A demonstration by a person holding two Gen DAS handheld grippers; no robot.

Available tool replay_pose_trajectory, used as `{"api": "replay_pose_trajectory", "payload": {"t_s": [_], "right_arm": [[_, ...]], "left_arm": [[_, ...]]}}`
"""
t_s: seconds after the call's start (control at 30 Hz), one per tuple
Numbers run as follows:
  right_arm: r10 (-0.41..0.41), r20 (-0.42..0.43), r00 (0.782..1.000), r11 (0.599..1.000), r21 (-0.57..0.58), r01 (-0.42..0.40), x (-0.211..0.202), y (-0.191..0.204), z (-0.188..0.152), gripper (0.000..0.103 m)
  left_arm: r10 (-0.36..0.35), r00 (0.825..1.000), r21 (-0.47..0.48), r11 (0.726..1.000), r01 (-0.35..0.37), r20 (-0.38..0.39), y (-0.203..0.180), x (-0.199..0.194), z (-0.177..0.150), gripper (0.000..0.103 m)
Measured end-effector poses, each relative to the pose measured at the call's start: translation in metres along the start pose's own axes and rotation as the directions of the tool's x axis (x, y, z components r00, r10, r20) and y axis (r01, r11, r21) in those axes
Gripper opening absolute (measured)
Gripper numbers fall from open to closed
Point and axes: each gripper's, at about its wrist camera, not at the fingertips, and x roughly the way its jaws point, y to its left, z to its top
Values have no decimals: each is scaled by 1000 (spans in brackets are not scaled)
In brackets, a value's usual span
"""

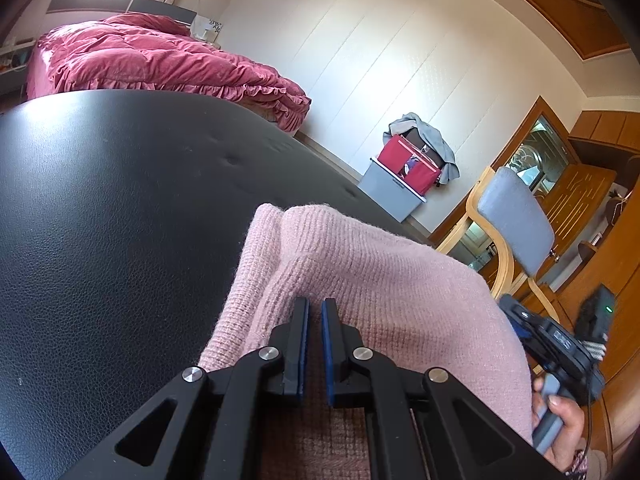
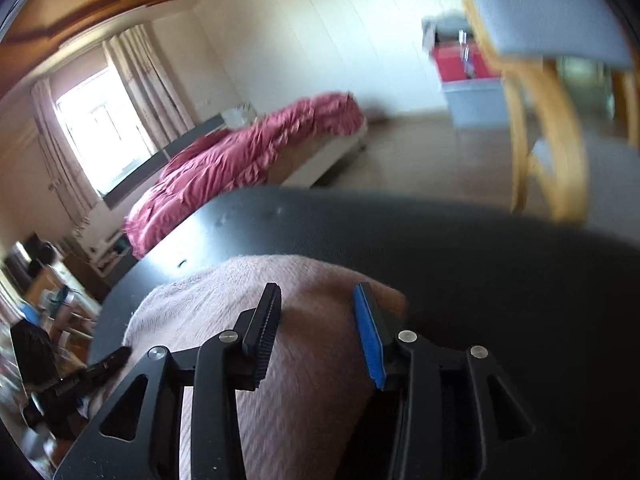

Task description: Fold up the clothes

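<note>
The pink ribbed knit garment (image 1: 360, 280) lies on the black leather-textured counter (image 1: 120, 220), bunched into soft folds at the counter's near edge.

In the left wrist view, the left hand-held gripper (image 1: 315, 308) has its blue-padded fingers (image 1: 328, 344) drawn almost together, with only a narrow slit between them. The garment sits directly under and ahead of the fingertips, and a raised fold of knit climbs up from just in front of them. It looks as though a thin layer of the cloth is pinched in the slit, but the fabric there is in shadow, so the grip cannot be confirmed.

In the right wrist view, which is blurred, the right hand-held gripper (image 2: 316, 300) has its jaws spread apart. The pink knit lies below and between the two fingers, neither pad pressing on it. The cloth reaches forward past the fingertips and ends in a rounded edge on the counter.

At the right edge of the left wrist view, a person's hand (image 1: 560, 420) grips a grey handle beside the garment.

Beyond the counter stand a bed with a crumpled red quilt (image 1: 160, 60) and a wooden chair with a grey padded back (image 1: 516, 216).
</note>
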Motion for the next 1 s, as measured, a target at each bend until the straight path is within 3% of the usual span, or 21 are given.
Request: {"api": "replay_pose_trajectory", "payload": {"t_s": [0.1, 0.2, 0.3, 0.4, 0.53, 0.63, 0.73, 0.87, 1.0], "right_arm": [[57, 42, 997, 994, -93, -53, -34, 25, -17, 41], [82, -22, 996, 989, -119, -84, -43, 41, -37, 41], [67, -59, 996, 988, -134, -74, -47, 49, -49, 32], [38, -95, 995, 995, -88, -47, -44, 36, -53, 26], [77, -124, 989, 997, 16, -75, -34, 11, -54, 21], [102, -105, 989, 995, 28, -100, -39, 8, -52, 21], [133, -31, 991, 991, 5, -133, -61, 17, -50, 24], [304, -119, 945, 951, -26, -309, -69, 43, -65, 24], [284, -265, 922, 952, -34, -303, -52, 54, -80, 24]], "left_arm": [[-4, 1000, -4, 1000, 4, 0, 0, -1, 0, 5], [-7, 1000, -7, 1000, 7, 1, 1, -1, -1, 5], [-15, 1000, -17, 1000, 15, 2, 1, -2, -1, 5], [-13, 1000, -16, 1000, 13, 2, 0, -2, -1, 5], [4, 1000, 3, 1000, -4, 1, -5, -2, -2, 5], [2, 1000, -3, 1000, -2, 2, -4, -3, -2, 5], [-9, 1000, -19, 1000, 9, 5, -1, -4, -2, 5], [-9, 1000, -17, 1000, 9, 5, -2, -3, -2, 5], [-13, 1000, -19, 1000, 13, 6, -5, -4, -3, 5]]}}
